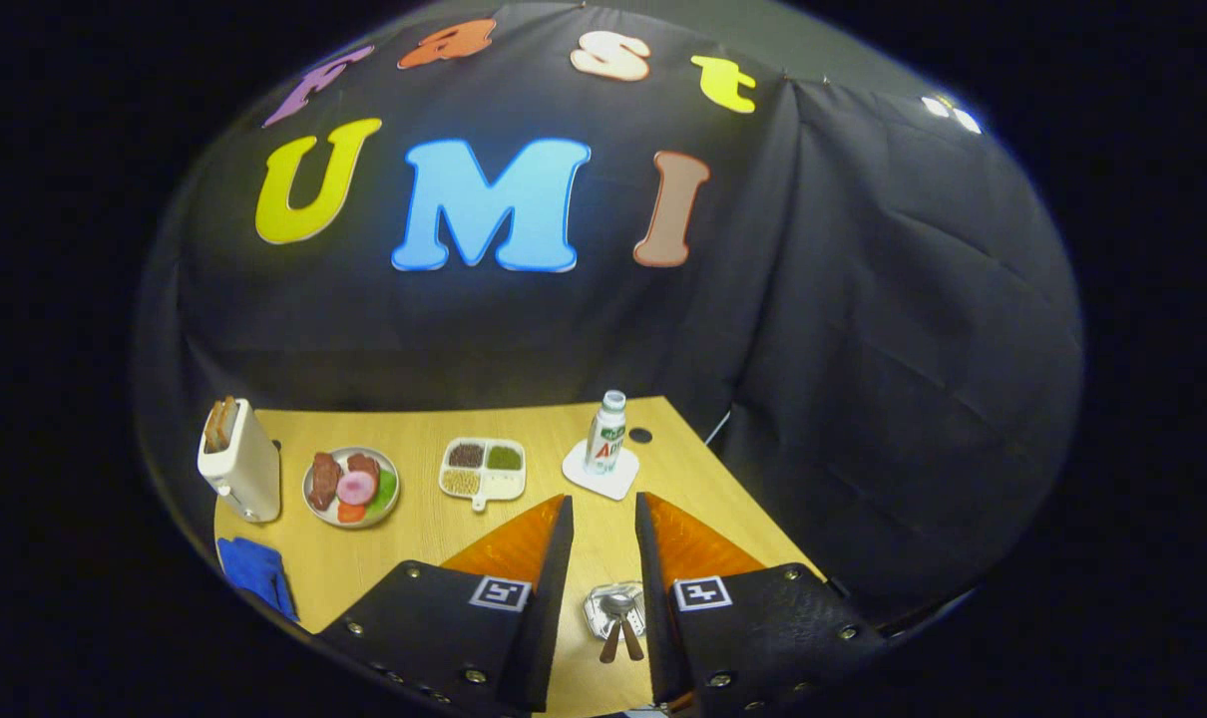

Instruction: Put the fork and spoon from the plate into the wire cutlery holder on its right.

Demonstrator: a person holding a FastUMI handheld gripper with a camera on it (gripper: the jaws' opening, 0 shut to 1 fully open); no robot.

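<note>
The gripper [603,499] hangs high above the wooden table [424,538] with its fingers a modest way apart and nothing between the pads, so it carries no cutlery. Looking down through the gap, close in and below the fingers, sits a small silvery, squarish container [596,603] with two brown-handled pieces lying together in it: the spoon [615,603] shows its bowl, and the other handle [633,646] I take for the fork, though its head is too small to make out. Whether that container is the plate or the wire holder seen from above I cannot tell (at this size both would read as a bright, rounded square), and the right-hand finger covers the table just beside it, where the other of the two would stand. So the scene fits either reading: both pieces together on the plate and waiting to be moved, or both already dropped into the holder. What is settled is that fork and spoon are side by side in one vessel and neither is in the gripper. Well beyond the fingertips stand a bottle [606,431] on a white coaster [618,484], a divided tray [482,469], a plate of food [351,486] and a toaster [239,459], none of them part of the job.
</note>
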